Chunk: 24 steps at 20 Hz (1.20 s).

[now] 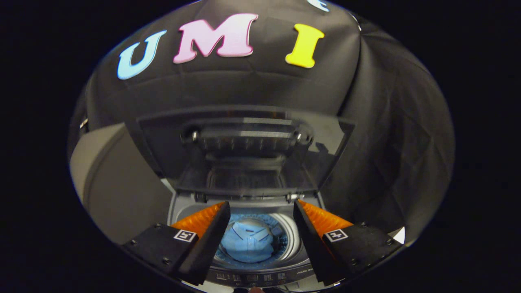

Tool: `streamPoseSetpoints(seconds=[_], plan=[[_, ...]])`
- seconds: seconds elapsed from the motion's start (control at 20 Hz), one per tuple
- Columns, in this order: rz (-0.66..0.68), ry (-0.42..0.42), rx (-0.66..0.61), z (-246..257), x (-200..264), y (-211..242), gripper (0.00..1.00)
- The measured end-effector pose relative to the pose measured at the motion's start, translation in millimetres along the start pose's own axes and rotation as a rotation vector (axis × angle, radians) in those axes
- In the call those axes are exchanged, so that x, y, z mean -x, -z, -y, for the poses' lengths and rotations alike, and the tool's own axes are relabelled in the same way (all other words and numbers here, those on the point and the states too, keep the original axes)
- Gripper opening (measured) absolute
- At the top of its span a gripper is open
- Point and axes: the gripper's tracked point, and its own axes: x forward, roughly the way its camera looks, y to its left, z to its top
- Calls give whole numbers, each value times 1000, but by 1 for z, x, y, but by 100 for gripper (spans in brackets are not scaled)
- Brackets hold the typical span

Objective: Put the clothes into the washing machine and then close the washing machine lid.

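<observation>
A top-loading washing machine stands below and ahead of me, its control panel nearest. A folded light blue shirt lies inside the round drum, seen between my two fingers. The dark see-through lid stands raised upright behind the drum opening, hinged at the back. My gripper hovers above the drum, open, with nothing between its fingers.
A grey appliance or cabinet side rises to the left of the machine. The booth's black cloth wall hangs close behind and to the right of the lid.
</observation>
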Motion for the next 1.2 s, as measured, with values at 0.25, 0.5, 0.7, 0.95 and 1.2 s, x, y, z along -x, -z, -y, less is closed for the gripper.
streamPoseSetpoints(seconds=[0.25, 0.5, 0.7, 0.95, 1.2], plan=[[111, -6, -56, 2, 21, -84, 98], [160, -17, -68, -2, 5, -131, 98], [145, -26, -79, -8, -20, -149, 98], [58, -14, -6, -11, -59, -135, 98], [26, -49, -59, -17, -66, -122, 97]])
